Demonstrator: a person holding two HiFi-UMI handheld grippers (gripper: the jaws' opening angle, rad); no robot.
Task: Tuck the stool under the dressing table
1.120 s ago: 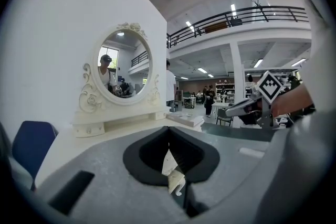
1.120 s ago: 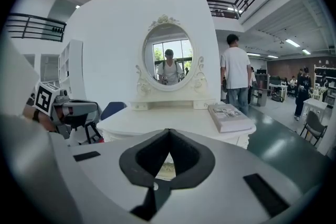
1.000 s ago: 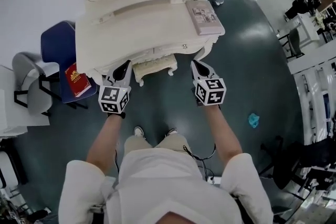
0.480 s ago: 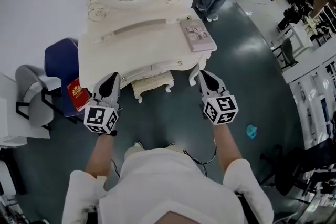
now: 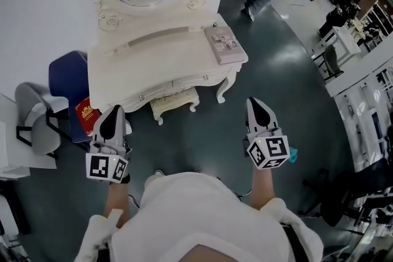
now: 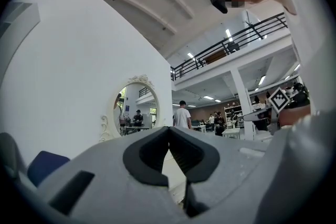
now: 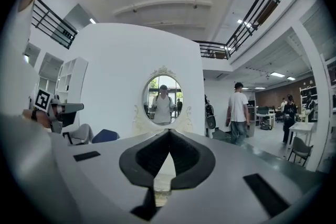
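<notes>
- Head view: the stool [image 5: 175, 103], cream with carved legs, stands on the dark floor under the front edge of the desk [image 5: 159, 61]. Only its near side shows, so I judge it tucked in, or nearly so.
- Head view: the left tool [image 5: 115, 110] and right tool [image 5: 254, 102] hang on either side of me, well apart from the stool.
- Head view, handling: I judge the stool stiff, light enough to slide on the smooth floor, and slender in the legs. I would take hold at the seat rim on both sides, never at a leg.
- Left gripper view: the left tool [image 6: 169, 131] is clenched, nothing between its jaws. The oval mirror [image 6: 136, 107] lies beyond.
- Right gripper view: the right tool [image 7: 169, 134] is likewise clenched and empty, facing the mirror [image 7: 164, 97].
</notes>
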